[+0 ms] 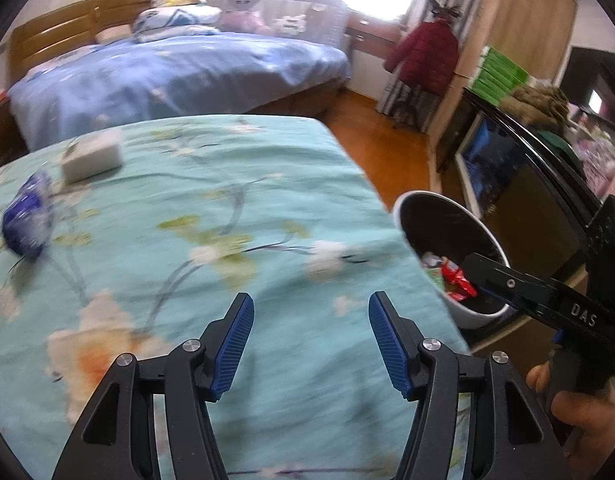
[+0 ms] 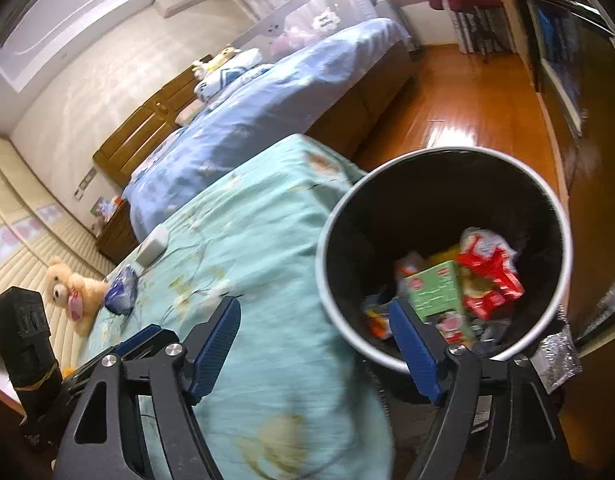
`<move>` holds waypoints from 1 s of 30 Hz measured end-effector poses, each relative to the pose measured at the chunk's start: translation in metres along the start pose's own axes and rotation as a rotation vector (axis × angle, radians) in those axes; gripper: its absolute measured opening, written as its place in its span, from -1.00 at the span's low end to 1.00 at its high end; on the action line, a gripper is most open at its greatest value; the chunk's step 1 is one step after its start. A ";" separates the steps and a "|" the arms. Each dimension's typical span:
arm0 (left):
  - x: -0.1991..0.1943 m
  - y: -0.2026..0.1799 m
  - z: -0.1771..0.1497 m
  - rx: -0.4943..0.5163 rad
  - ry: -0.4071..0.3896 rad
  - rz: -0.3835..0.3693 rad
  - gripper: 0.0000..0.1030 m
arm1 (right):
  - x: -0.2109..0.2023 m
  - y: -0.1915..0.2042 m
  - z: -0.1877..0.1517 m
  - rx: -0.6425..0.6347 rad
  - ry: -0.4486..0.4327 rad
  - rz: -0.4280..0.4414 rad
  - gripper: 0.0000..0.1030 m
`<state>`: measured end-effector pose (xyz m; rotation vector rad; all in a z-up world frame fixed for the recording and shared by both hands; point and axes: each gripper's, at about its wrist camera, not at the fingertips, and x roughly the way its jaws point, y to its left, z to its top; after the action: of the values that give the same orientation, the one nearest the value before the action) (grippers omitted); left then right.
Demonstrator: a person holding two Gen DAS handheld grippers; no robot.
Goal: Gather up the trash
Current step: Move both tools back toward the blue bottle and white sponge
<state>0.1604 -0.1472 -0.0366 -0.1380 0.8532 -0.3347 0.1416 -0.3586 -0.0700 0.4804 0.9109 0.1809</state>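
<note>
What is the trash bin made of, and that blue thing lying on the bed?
The trash bin looks like smooth plastic or painted metal: pale outside, dark inside, thin stiff rim. The blue thing seems a crinkly plastic wrapper or bag, wrinkled and slightly shiny, though blur leaves it uncertain.

The left tool [image 1: 310,344] hangs open and empty over the floral bed [image 1: 235,208]; far left lie a blue wrapper [image 1: 27,220] and white box [image 1: 92,157]; right, a bin [image 1: 403,208] holds trash.
</note>
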 end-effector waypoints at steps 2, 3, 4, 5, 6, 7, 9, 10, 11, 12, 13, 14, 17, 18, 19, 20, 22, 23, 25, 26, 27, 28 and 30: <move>-0.006 0.010 -0.003 -0.017 -0.003 0.014 0.16 | 0.004 0.010 -0.004 -0.013 0.009 0.012 0.53; -0.011 0.015 -0.005 -0.027 -0.006 0.024 0.16 | 0.006 0.015 -0.006 -0.019 0.014 0.020 0.53; -0.014 0.019 -0.007 -0.033 -0.007 0.031 0.16 | 0.008 0.019 -0.008 -0.024 0.018 0.025 0.53; -0.018 0.025 -0.009 -0.044 -0.010 0.040 0.16 | 0.011 0.024 -0.009 -0.030 0.023 0.033 0.54; -0.023 0.031 -0.011 -0.057 -0.015 0.049 0.16 | 0.013 0.027 -0.011 -0.034 0.027 0.039 0.54; -0.027 0.038 -0.012 -0.072 -0.020 0.057 0.16 | 0.017 0.031 -0.012 -0.040 0.033 0.046 0.54; -0.034 0.049 -0.016 -0.098 -0.024 0.069 0.16 | 0.024 0.041 -0.015 -0.053 0.049 0.062 0.54; -0.037 0.056 -0.016 -0.108 -0.026 0.076 0.16 | 0.026 0.045 -0.017 -0.059 0.055 0.067 0.54; -0.041 0.061 -0.017 -0.118 -0.029 0.086 0.16 | 0.030 0.050 -0.019 -0.069 0.063 0.073 0.54; -0.043 0.067 -0.018 -0.126 -0.031 0.093 0.16 | 0.033 0.055 -0.020 -0.079 0.069 0.080 0.54; -0.048 0.073 -0.019 -0.138 -0.033 0.102 0.16 | 0.035 0.059 -0.021 -0.085 0.072 0.085 0.54; -0.050 0.077 -0.020 -0.144 -0.035 0.110 0.16 | 0.038 0.062 -0.022 -0.092 0.075 0.090 0.54; -0.058 0.090 -0.022 -0.160 -0.041 0.136 0.16 | 0.046 0.075 -0.024 -0.115 0.087 0.106 0.54; -0.059 0.093 -0.022 -0.165 -0.043 0.144 0.17 | 0.049 0.080 -0.024 -0.122 0.093 0.110 0.55; -0.062 0.099 -0.023 -0.171 -0.045 0.155 0.18 | 0.052 0.083 -0.025 -0.127 0.097 0.112 0.55; -0.063 0.103 -0.023 -0.175 -0.045 0.161 0.18 | 0.056 0.087 -0.025 -0.134 0.103 0.115 0.56; -0.065 0.112 -0.023 -0.186 -0.047 0.177 0.19 | 0.062 0.093 -0.025 -0.143 0.112 0.125 0.58; -0.067 0.117 -0.023 -0.193 -0.049 0.187 0.20 | 0.065 0.097 -0.026 -0.148 0.116 0.130 0.60; -0.068 0.125 -0.022 -0.201 -0.050 0.200 0.20 | 0.070 0.105 -0.026 -0.160 0.124 0.140 0.62; -0.069 0.130 -0.021 -0.206 -0.050 0.210 0.20 | 0.074 0.108 -0.025 -0.164 0.130 0.149 0.64; -0.068 0.134 -0.020 -0.212 -0.049 0.218 0.20 | 0.076 0.111 -0.025 -0.165 0.134 0.156 0.65; -0.069 0.138 -0.019 -0.219 -0.049 0.223 0.20 | 0.078 0.114 -0.024 -0.166 0.140 0.165 0.66; -0.067 0.145 -0.016 -0.228 -0.051 0.231 0.20 | 0.084 0.121 -0.021 -0.170 0.143 0.173 0.68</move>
<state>0.1419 0.0123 -0.0357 -0.2563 0.8456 -0.0166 0.1814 -0.2160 -0.0835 0.3914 0.9841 0.4516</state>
